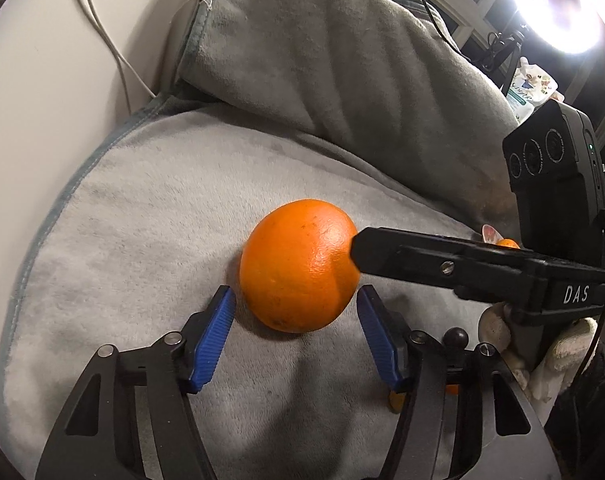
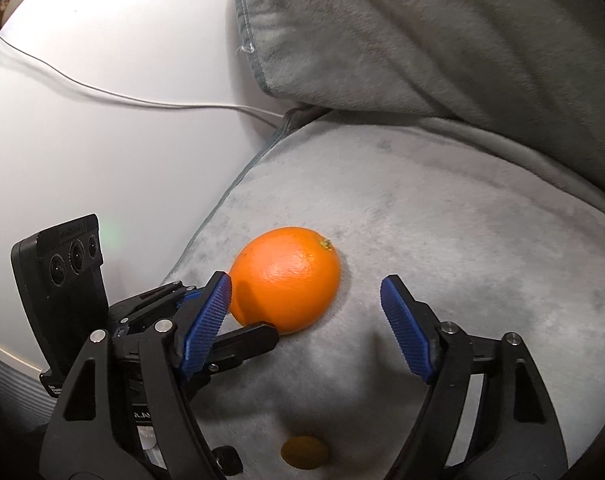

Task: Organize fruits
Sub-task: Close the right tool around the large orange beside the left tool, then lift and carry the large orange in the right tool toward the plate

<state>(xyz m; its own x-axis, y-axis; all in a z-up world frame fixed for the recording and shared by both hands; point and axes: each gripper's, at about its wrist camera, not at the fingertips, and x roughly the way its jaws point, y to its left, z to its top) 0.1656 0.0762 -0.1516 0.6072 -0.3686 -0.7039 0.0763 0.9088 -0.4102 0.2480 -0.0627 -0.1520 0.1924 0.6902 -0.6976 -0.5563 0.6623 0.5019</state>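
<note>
Soft grey plush blanket (image 1: 150, 208) covers the whole work surface, bunched into a thick fold at the back beside a white wall with a thin white cable (image 2: 102, 94). One round, glossy orange (image 1: 298, 266) rests on the blanket. The left gripper (image 1: 296, 340), with blue ribbed pads, stands part open on either side of the fruit without pressing it. The right gripper (image 2: 306, 320) is wider apart, the orange just inside its left pad. No container shows; a smaller orange fruit (image 2: 305, 453) lies nearer the right gripper's camera.
</note>
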